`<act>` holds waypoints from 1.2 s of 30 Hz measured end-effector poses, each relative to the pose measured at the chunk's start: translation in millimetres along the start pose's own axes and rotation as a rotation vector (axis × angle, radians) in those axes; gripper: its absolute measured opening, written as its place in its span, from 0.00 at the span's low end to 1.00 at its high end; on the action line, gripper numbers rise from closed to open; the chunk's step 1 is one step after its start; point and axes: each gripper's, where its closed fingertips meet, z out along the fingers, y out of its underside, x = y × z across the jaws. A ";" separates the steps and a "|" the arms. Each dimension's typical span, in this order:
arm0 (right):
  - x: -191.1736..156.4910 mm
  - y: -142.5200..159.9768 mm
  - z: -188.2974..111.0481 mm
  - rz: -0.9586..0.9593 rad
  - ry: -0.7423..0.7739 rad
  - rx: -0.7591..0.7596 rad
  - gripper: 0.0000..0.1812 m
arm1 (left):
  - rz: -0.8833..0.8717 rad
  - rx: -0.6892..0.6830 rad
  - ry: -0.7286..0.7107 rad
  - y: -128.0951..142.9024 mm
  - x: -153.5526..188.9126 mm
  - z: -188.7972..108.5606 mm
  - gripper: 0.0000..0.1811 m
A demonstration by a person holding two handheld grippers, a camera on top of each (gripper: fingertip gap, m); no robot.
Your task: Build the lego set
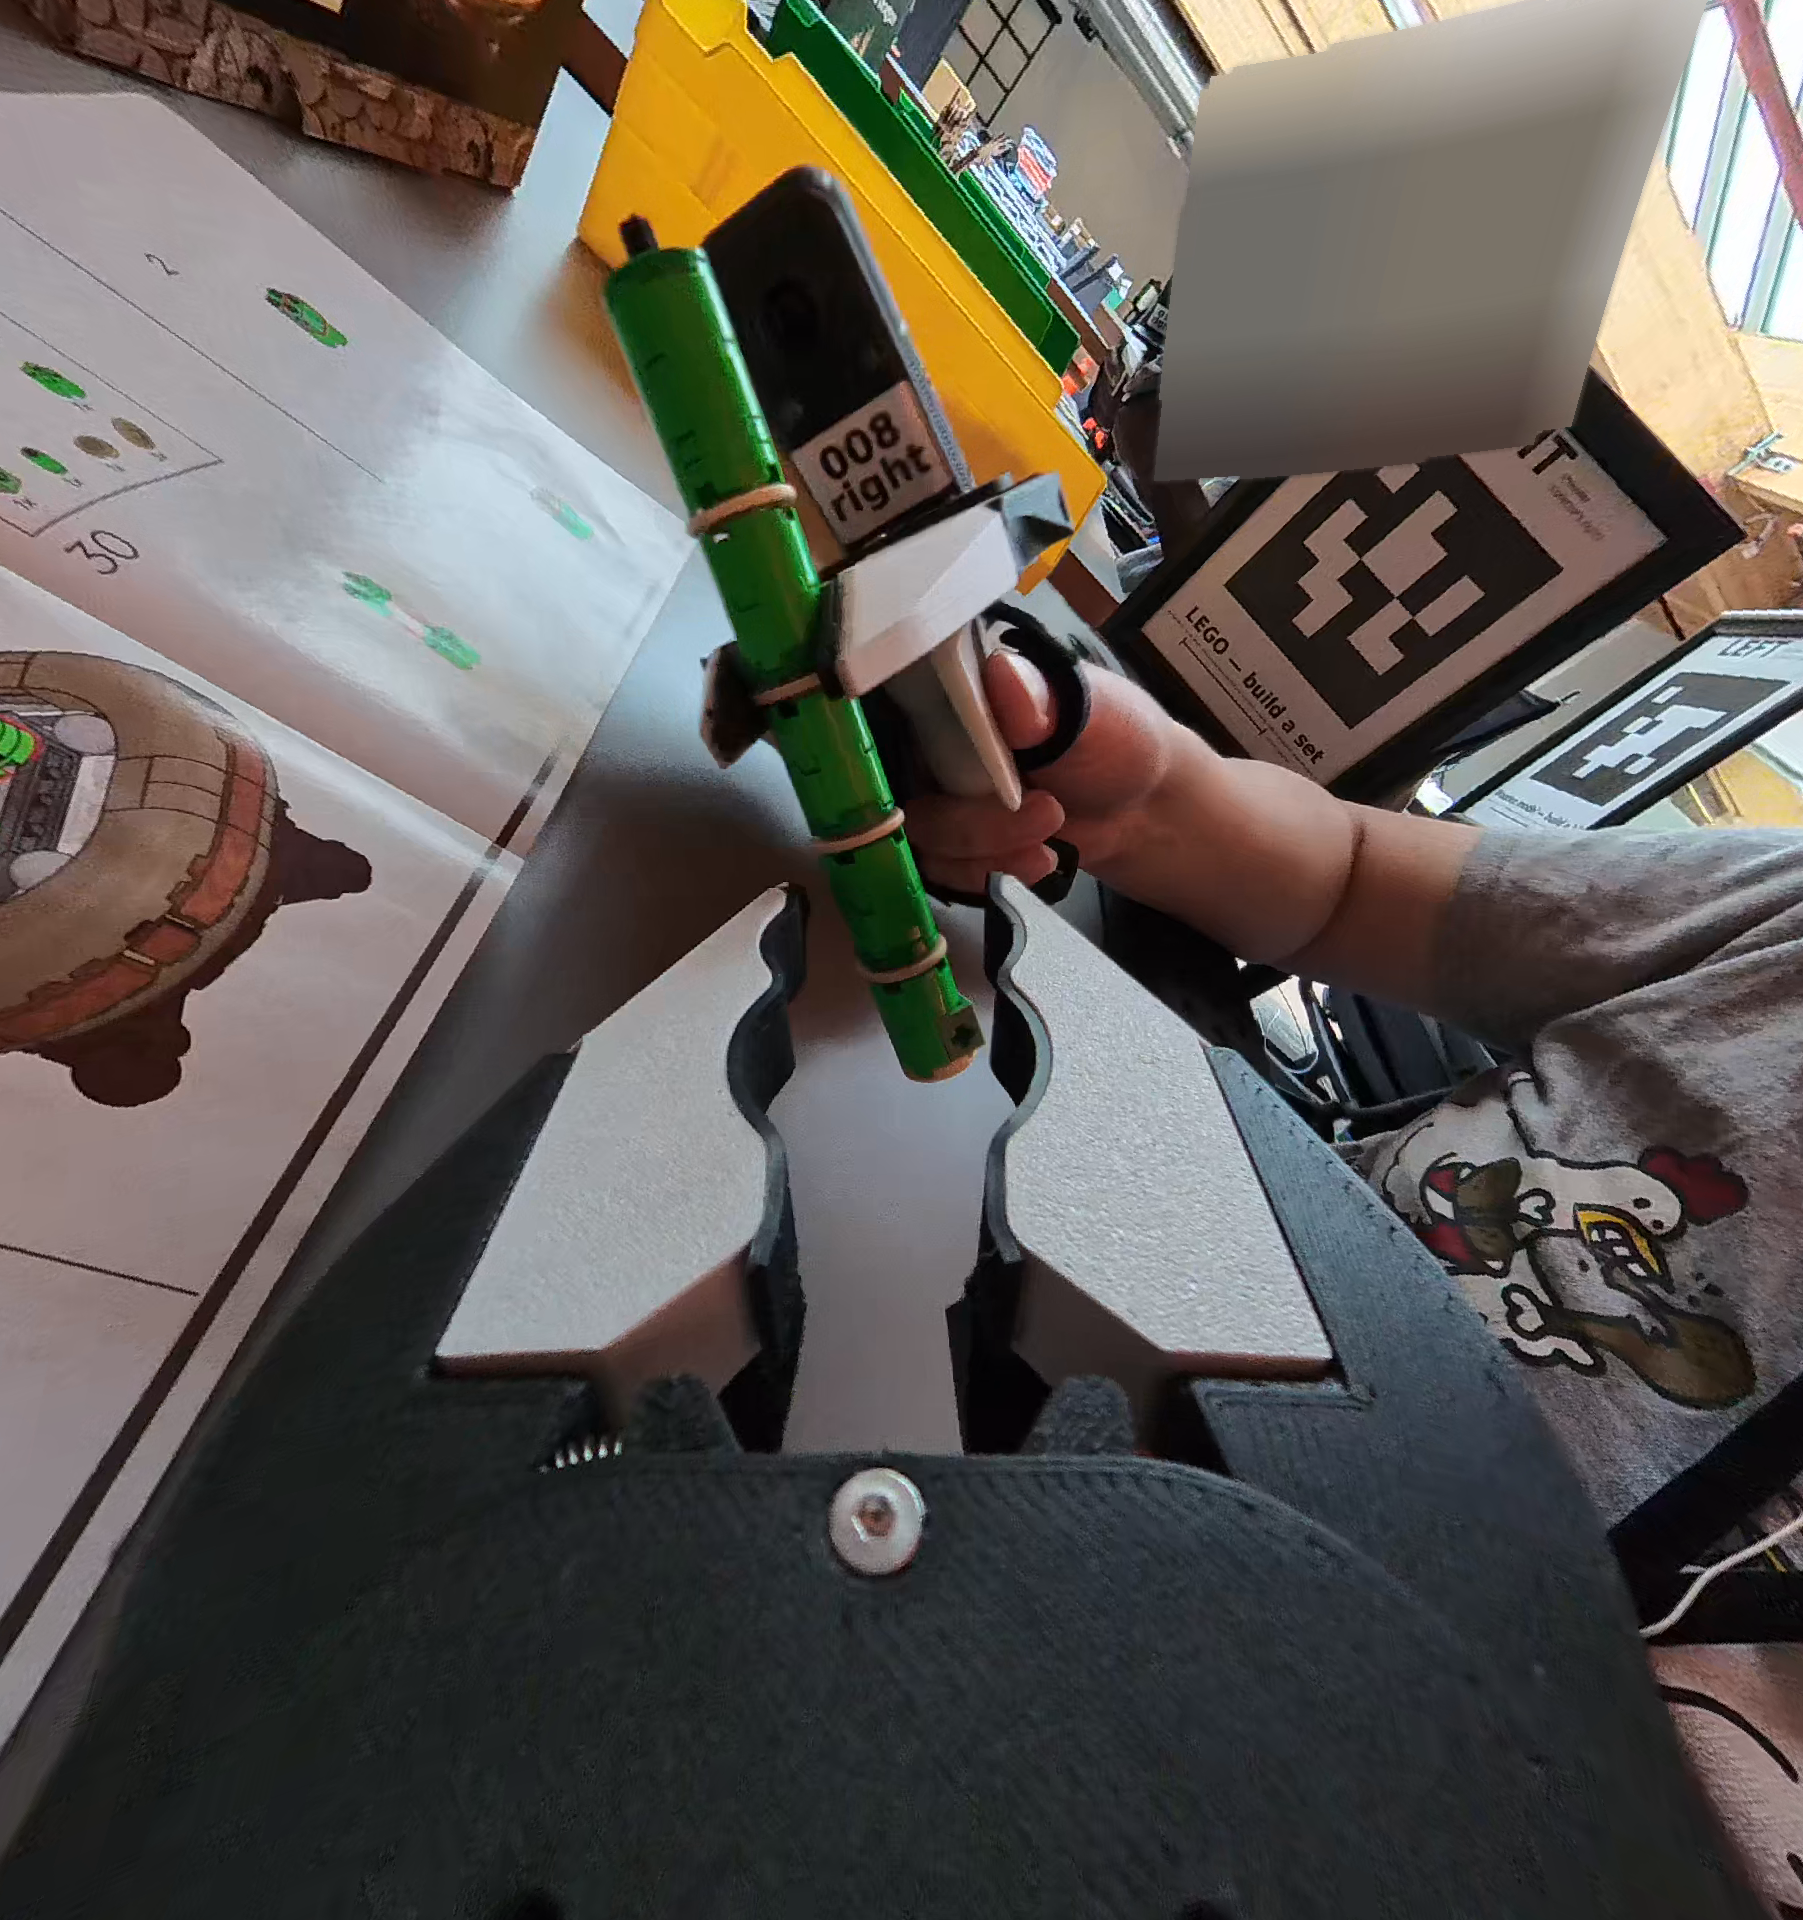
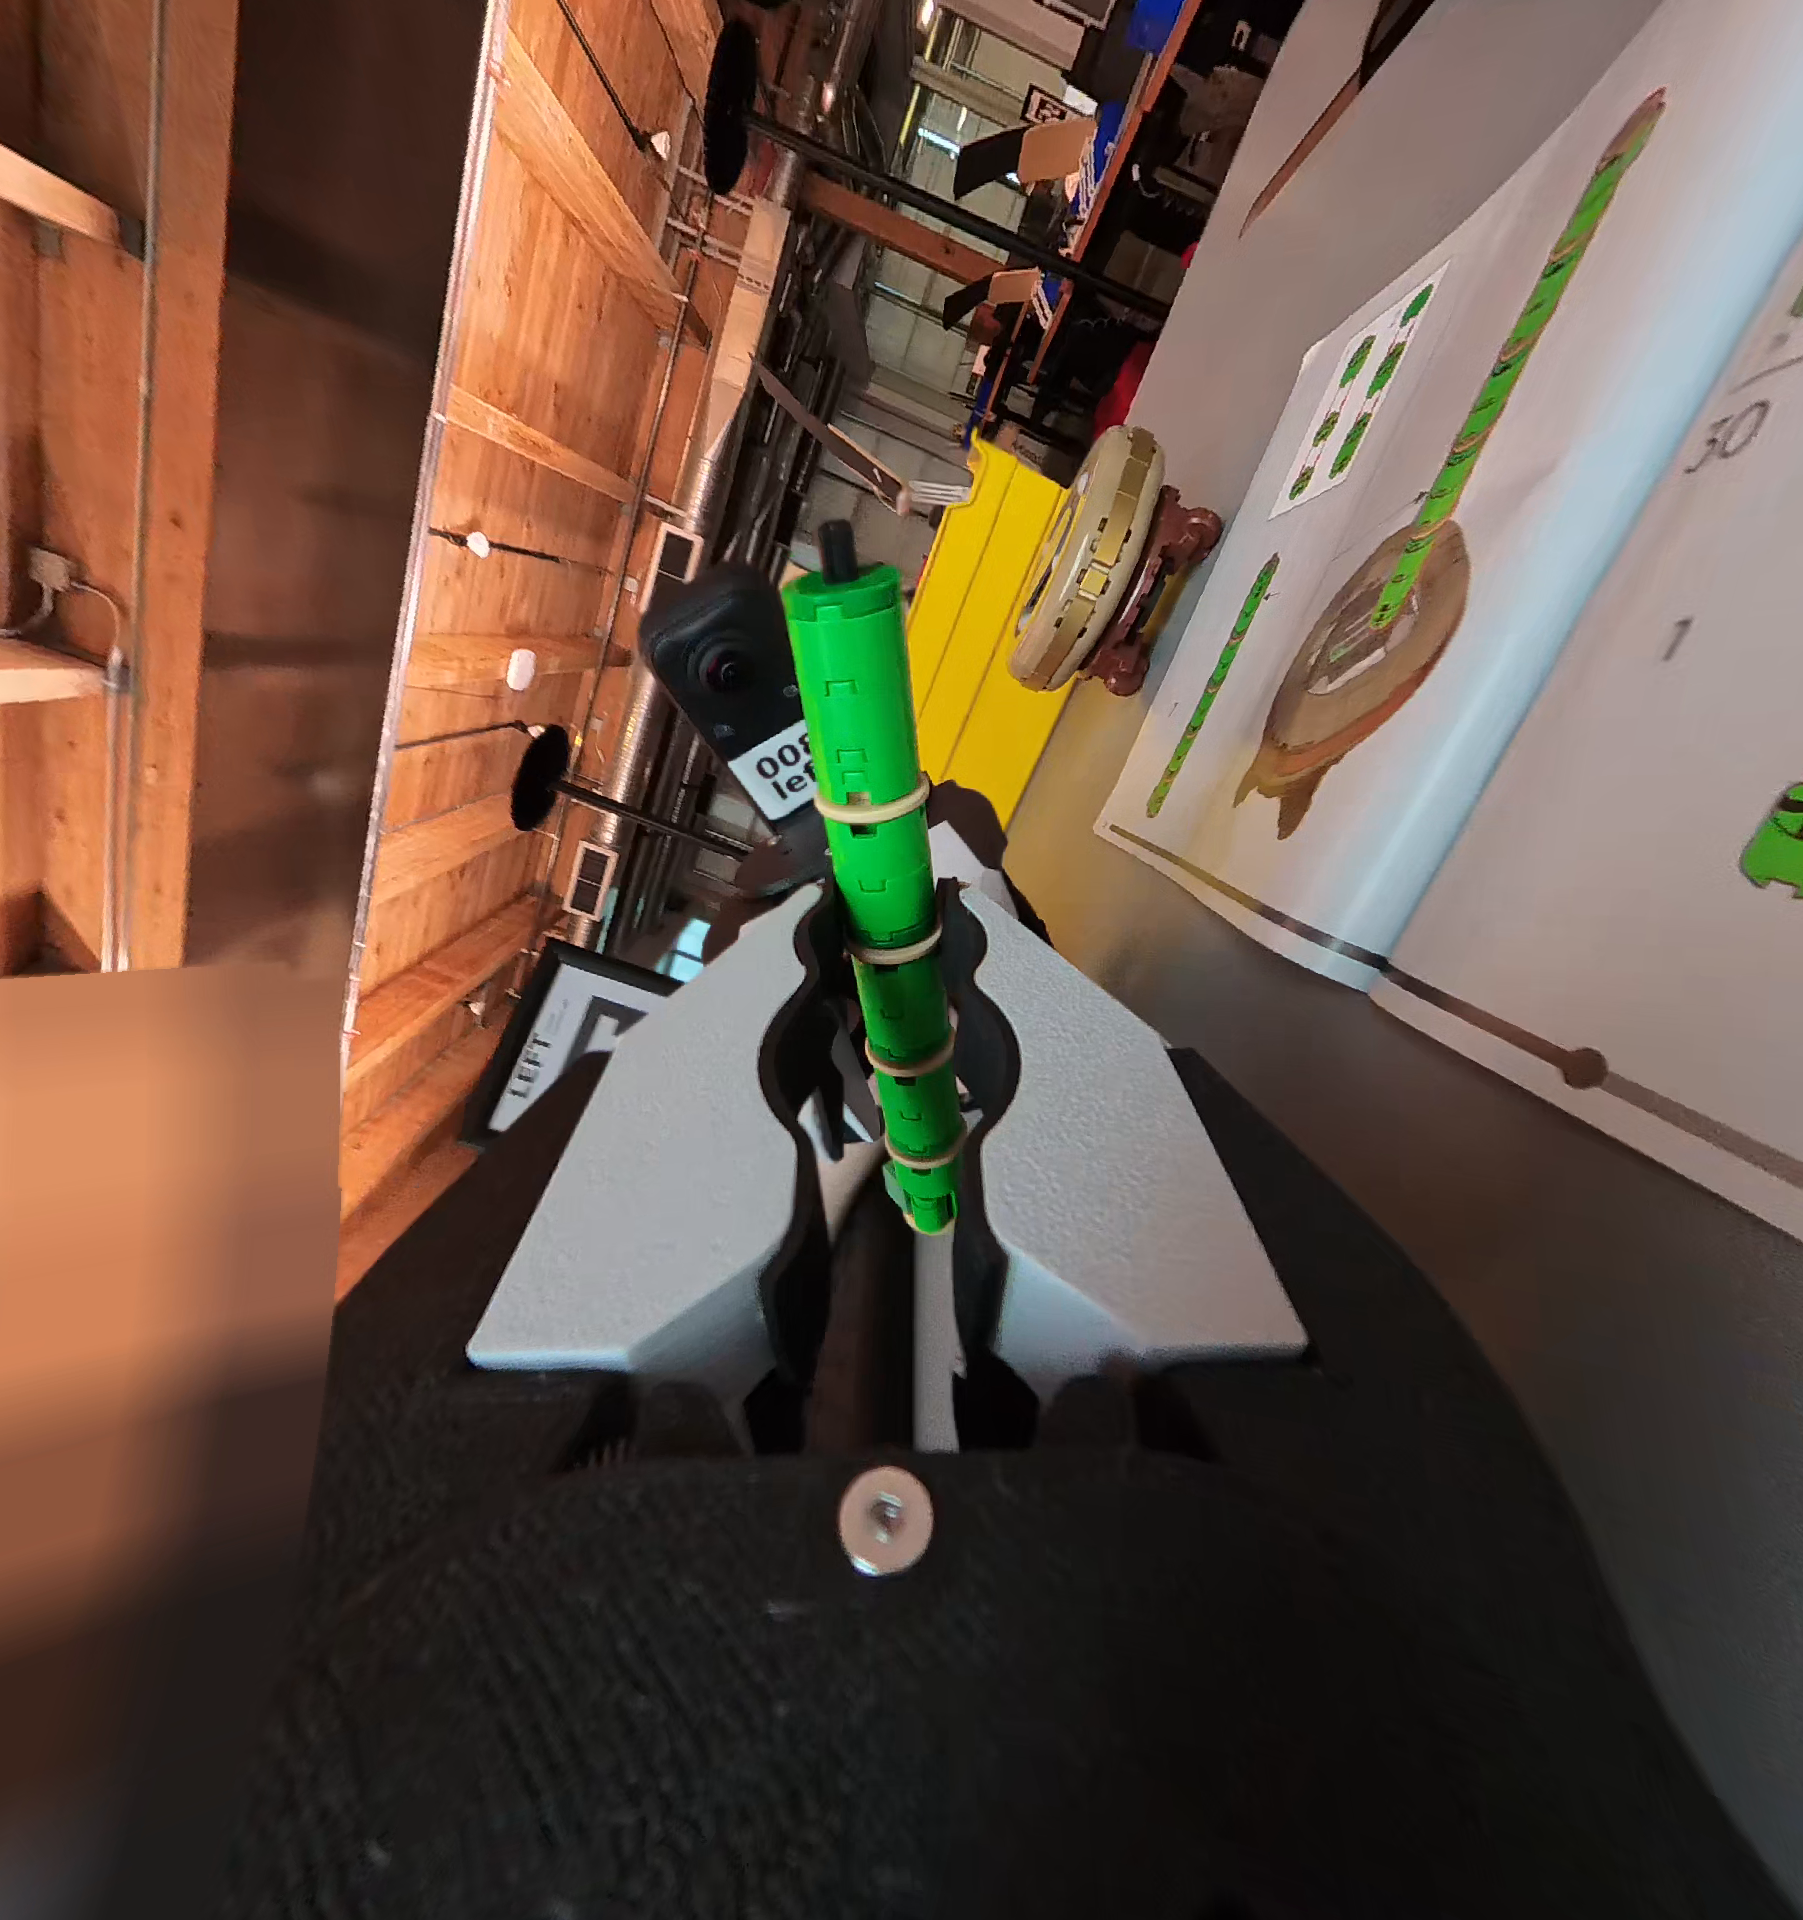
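Note:
A long green Lego stalk (image 2: 871,831), ringed by several tan bands and with a black pin at its top, is upright in the air. My right gripper (image 2: 892,925) is shut on its middle. The left wrist view shows that gripper (image 1: 783,675) in a person's hand (image 1: 1063,769), clamping the stalk (image 1: 762,540). My left gripper (image 1: 897,899) is open, and the stalk's lower end sits between its fingertips (image 1: 1022,966) without being clamped. A round tan and brown Lego base (image 2: 1094,571) stands on the table beyond.
An open instruction booklet (image 1: 253,727) lies on the grey table, also seen in the right wrist view (image 2: 1499,623). A yellow bin (image 1: 876,260) and a green bin (image 1: 928,177) stand behind. Framed black-and-white marker signs (image 1: 1396,582) are at the right. My right fingertips sit around 4 cm from my left ones.

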 end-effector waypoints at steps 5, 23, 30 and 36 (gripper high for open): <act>-2.5 3.8 2.3 -0.098 0.061 -0.015 0.09 | -0.013 -0.020 0.005 4.0 -1.5 4.2 0.16; -90.3 38.6 1.4 -0.513 -0.380 -0.136 0.21 | -0.055 0.066 0.520 -14.7 83.2 -15.2 0.08; -104.0 64.0 0.8 -0.539 -0.470 -0.246 0.09 | -0.033 0.013 0.614 -5.4 103.0 -14.4 0.08; -79.6 32.0 0.9 -0.564 -0.255 -0.109 0.09 | 0.132 0.211 0.214 -48.6 57.0 -66.4 0.18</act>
